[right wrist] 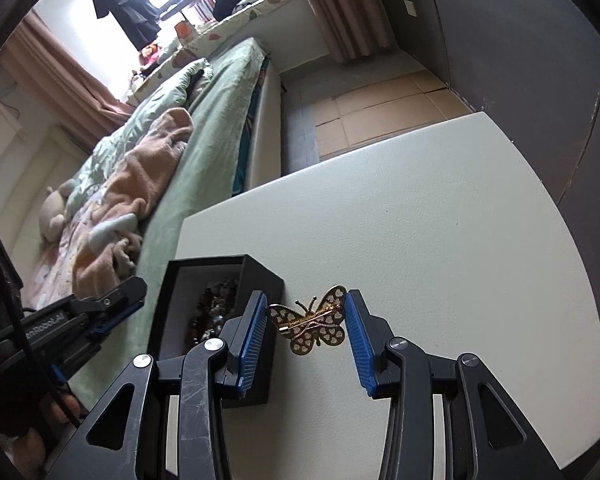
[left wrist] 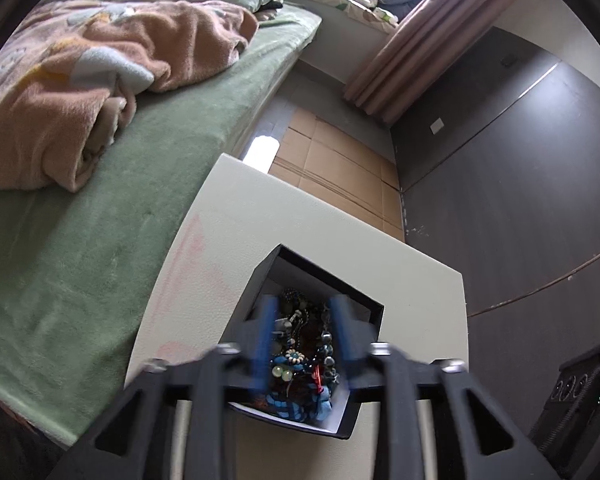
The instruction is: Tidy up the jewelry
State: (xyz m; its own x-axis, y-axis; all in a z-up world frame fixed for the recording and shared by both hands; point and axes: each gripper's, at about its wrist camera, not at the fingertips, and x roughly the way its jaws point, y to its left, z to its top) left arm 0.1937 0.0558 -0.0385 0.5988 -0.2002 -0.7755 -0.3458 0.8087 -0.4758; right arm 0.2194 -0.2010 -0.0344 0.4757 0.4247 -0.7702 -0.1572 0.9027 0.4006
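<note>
A black open box [left wrist: 260, 280] stands on the white table [left wrist: 220, 240], filled with a tangle of beaded jewelry [left wrist: 300, 360] in blue, green and dark tones. My left gripper [left wrist: 304, 304] hangs over the box, its blue fingers apart and blurred, with nothing pressed between them. In the right wrist view a gold butterfly brooch [right wrist: 312, 322] spans my right gripper [right wrist: 306, 296], wing tips against both blue pads, just right of the box [right wrist: 260, 276]. The left gripper [right wrist: 124, 306] also shows at the left edge there.
A bed with a green sheet [left wrist: 80, 240] and a pink blanket [left wrist: 80, 80] runs along the table's left side. Flattened cardboard [left wrist: 332, 160] covers the floor beyond. Dark wall panels [left wrist: 520, 200] stand to the right, with a black device [left wrist: 580, 392] low down.
</note>
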